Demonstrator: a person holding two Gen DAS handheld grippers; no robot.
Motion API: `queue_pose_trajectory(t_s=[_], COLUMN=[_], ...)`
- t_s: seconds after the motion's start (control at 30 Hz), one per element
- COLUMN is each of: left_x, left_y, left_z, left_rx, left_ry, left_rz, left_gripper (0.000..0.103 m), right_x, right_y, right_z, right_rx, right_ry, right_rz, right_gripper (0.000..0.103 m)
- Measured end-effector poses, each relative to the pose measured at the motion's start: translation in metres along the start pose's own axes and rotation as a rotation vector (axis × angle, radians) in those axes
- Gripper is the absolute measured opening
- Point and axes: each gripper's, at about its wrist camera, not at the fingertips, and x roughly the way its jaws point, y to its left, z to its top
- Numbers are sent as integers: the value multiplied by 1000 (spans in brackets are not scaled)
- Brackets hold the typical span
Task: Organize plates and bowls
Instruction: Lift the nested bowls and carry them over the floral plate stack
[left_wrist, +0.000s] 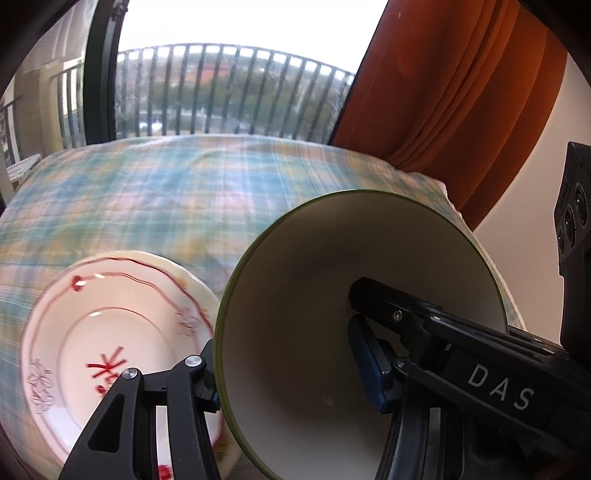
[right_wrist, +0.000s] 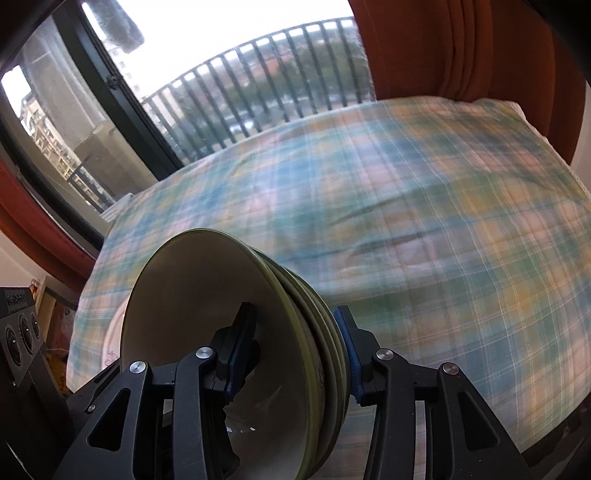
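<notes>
You are clamping the stack of 3 green bowls (right_wrist: 236, 332) by opposite rim walls with left gripper (left_wrist: 291, 373) and right gripper (right_wrist: 291, 354), above the plate (left_wrist: 110, 332); uneven lifting is risking nested bowls slipping onto it.

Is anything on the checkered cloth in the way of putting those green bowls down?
Nothing visible is. Both the left gripper and right gripper clamp the stack of green bowls. The checkered cloth ahead lies bare. Only the flowered plate sits beside the stack.
</notes>
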Motion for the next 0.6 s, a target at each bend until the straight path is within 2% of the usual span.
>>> queue_pose_trajectory(t_s=[0.2, 0.6], left_x=[-17, -40], left_y=[19, 72], left_z=[6, 2], left_rx=[-11, -63], left_ry=[-41, -61], left_rz=[23, 45], left_gripper=[57, 57], right_x=[-3, 14], right_y=[30, 87], right_z=[5, 2], right_rx=[-33, -74], right_ry=[-21, -4], right_rz=[28, 61], right_gripper=[47, 47])
